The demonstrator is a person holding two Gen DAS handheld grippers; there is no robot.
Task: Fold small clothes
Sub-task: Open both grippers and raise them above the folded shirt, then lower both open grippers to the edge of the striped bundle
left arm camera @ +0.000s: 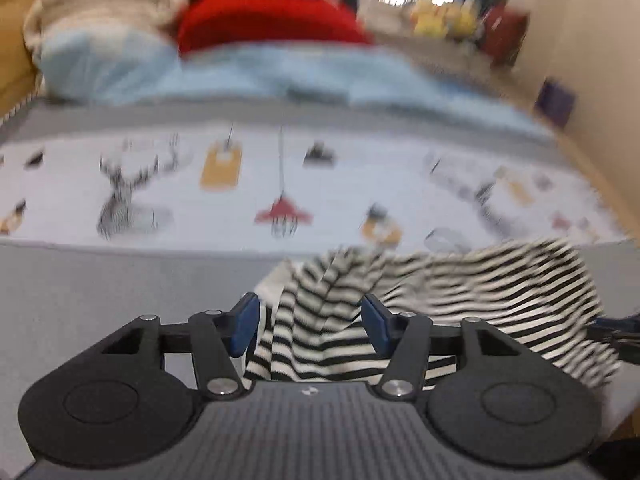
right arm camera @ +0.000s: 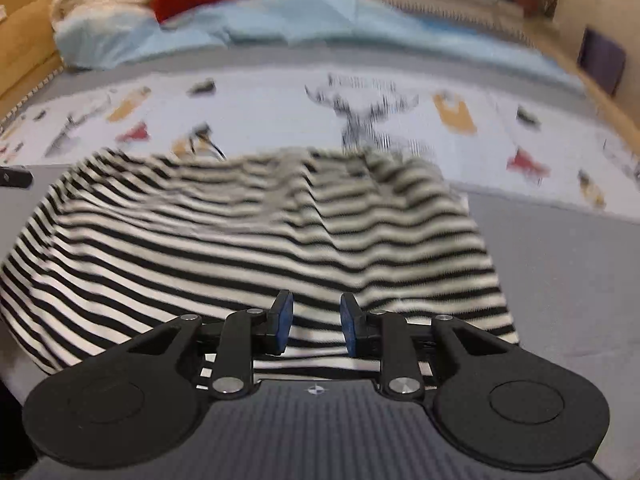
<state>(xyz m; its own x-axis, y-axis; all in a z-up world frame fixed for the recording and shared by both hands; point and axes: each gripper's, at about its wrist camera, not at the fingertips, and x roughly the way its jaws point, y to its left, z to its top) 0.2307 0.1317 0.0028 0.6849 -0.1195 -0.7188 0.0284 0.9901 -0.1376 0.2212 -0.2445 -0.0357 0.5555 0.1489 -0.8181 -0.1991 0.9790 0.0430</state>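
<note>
Two handheld grippers are over the bed, both pictures smeared by motion.

Left gripper: jaws stand wide apart. A bunched fold of the striped garment lies in the gap between the blue pads, but neither pad presses on it; cloth hangs loose there. Not gripping. The rest of the garment spreads to the right of this tool and slightly ahead, rumpled, on the grey sheet.

Right gripper: jaws partly closed, a narrow gap between the pads. Striped cloth shows in that gap and beneath the fingers, but I cannot tell whether the pads pinch it or merely hover above it. Most of the garment lies ahead of this tool and to its left, wavy and uneven, with one edge just beyond its right finger. At the far left of this view a dark part of the other tool shows just beside the garment's edge.

Ahead of both tools, past the garment: a pale patterned blanket with deer and small printed figures. Further ahead, a light blue cover, then a red cloth and a cream bundle to its left. Wooden boards run along the left side.
</note>
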